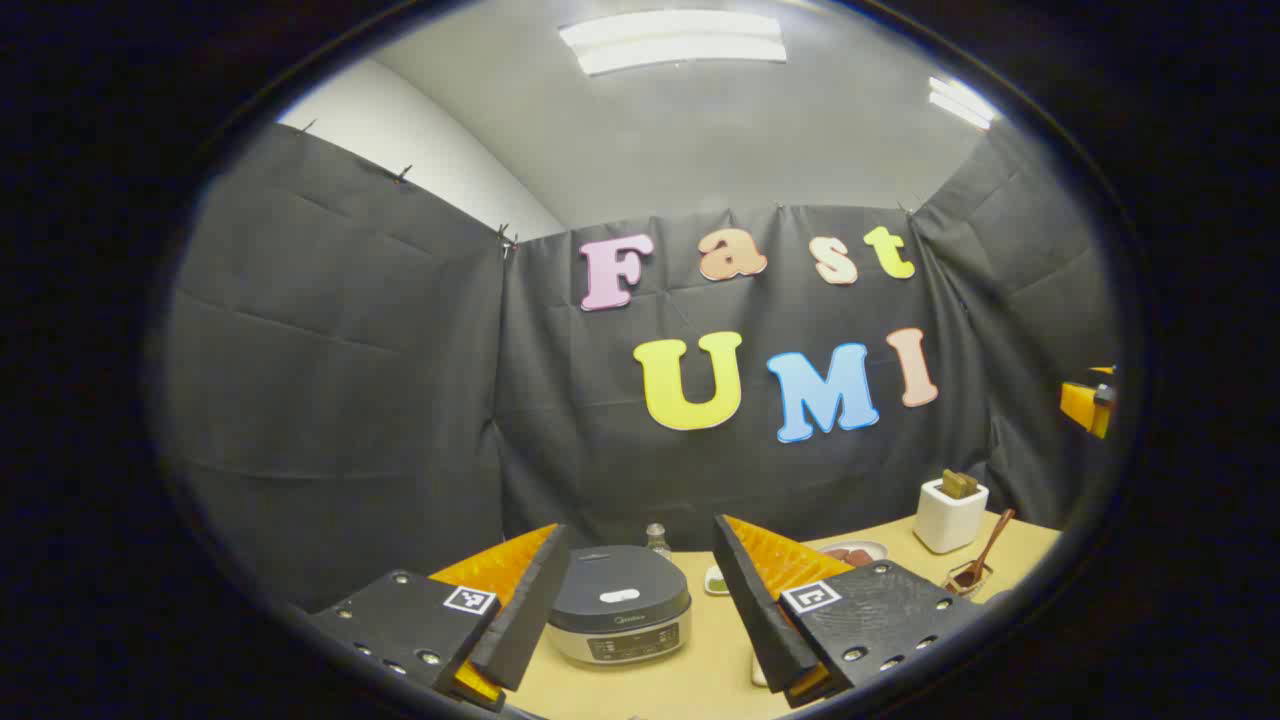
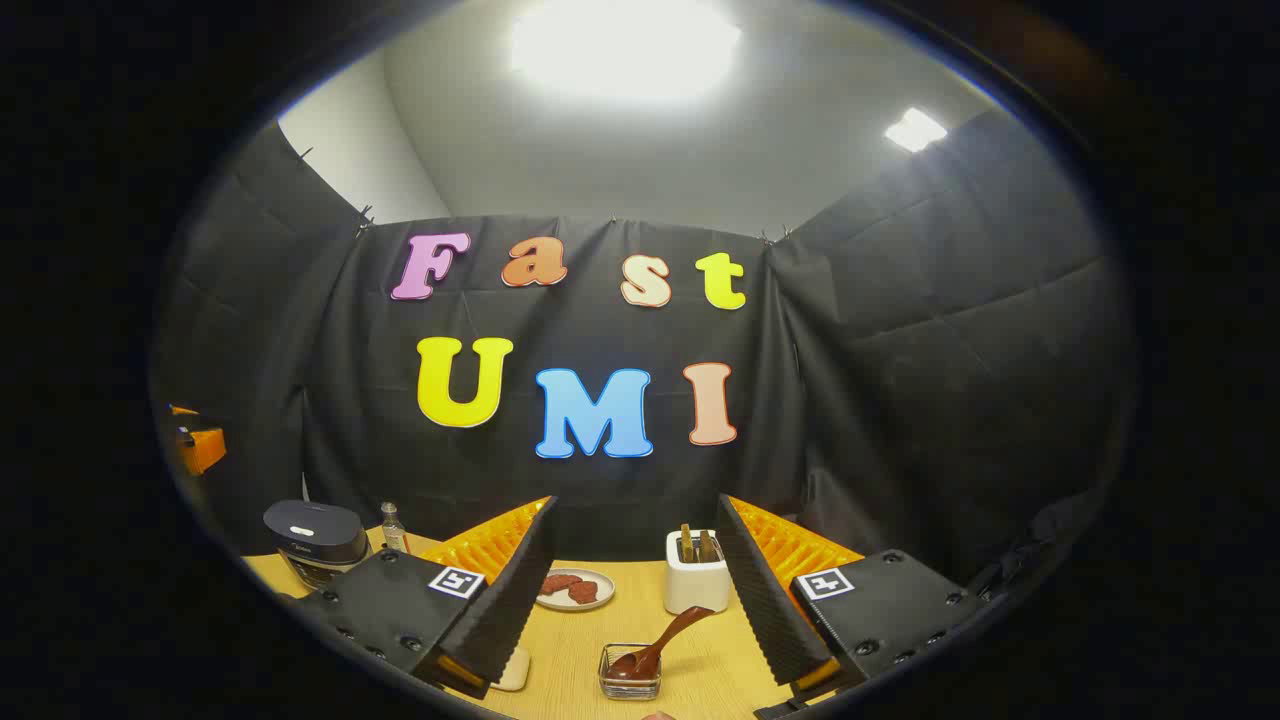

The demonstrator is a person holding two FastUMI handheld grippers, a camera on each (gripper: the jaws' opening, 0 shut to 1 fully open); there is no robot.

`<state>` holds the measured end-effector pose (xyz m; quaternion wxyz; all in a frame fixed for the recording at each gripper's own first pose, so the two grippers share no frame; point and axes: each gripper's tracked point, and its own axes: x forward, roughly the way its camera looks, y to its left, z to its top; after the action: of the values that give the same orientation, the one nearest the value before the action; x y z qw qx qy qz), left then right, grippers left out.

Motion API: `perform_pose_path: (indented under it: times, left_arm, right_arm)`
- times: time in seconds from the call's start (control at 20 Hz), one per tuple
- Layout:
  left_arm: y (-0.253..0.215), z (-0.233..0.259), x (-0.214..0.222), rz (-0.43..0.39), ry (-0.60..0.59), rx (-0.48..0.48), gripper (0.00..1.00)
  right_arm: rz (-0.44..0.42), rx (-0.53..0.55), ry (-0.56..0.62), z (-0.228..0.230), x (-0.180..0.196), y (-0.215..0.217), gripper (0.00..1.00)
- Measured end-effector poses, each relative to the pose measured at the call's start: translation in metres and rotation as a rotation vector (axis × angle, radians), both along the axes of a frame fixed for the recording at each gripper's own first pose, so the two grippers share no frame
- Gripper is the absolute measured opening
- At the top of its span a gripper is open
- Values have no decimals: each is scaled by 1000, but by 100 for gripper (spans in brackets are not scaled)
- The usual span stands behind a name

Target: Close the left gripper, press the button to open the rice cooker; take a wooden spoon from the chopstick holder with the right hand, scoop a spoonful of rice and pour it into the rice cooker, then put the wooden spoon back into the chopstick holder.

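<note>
Nearest the lens in the left gripper view, the left gripper [image 1: 632, 610] hung with its fingers spread wide, nothing between them, and right beyond the gap sat the rice cooker [image 1: 619, 617], lid down, its pale button patch on top facing up. That was the first worry: the task wants those fingers brought together before the press, and going in spread like this they could straddle the button or skid off the domed lid, so I judged the opening step not yet begun. Over in the right gripper view, the right gripper [image 2: 632, 600] was equally wide and held nothing. Just past its fingers stood a small clear glass dish [image 2: 630, 673] with a dark wooden spoon [image 2: 665, 640] resting bowl-down in it, handle slanting up toward the white chopstick holder [image 2: 695, 582] behind. So the spoon was in the dish here, not the holder; the holder held a few brown sticks whose kind I couldn't make out. Whether rice lay under the spoon I couldn't tell. A grab at that tilted handle could tip the light dish, I reckoned. Farther back on the wooden table [image 2: 570, 650] lay a white plate [image 2: 575, 588] with reddish-brown pieces, and a small glass bottle [image 2: 393, 528] stood beside the cooker.
</note>
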<state>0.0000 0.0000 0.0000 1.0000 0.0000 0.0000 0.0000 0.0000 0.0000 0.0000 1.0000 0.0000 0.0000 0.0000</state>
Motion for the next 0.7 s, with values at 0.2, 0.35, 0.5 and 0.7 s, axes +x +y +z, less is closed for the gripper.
perform_pose_path:
  times: [0.2,0.35,0.5,0.7]
  left_arm:
    - [-1,-1,1,-2,4,-6,87]
    - [-1,-2,3,0,8,-10,87]
    - [-2,-4,4,1,7,-6,87]
    - [-5,-7,4,-1,15,-17,87]
  right_arm:
    - [-8,3,4,-3,-1,-2,98]
    - [-12,7,12,-5,-2,-4,96]
    - [-18,2,7,-5,0,-7,97]
    - [-27,3,10,-7,1,-9,97]
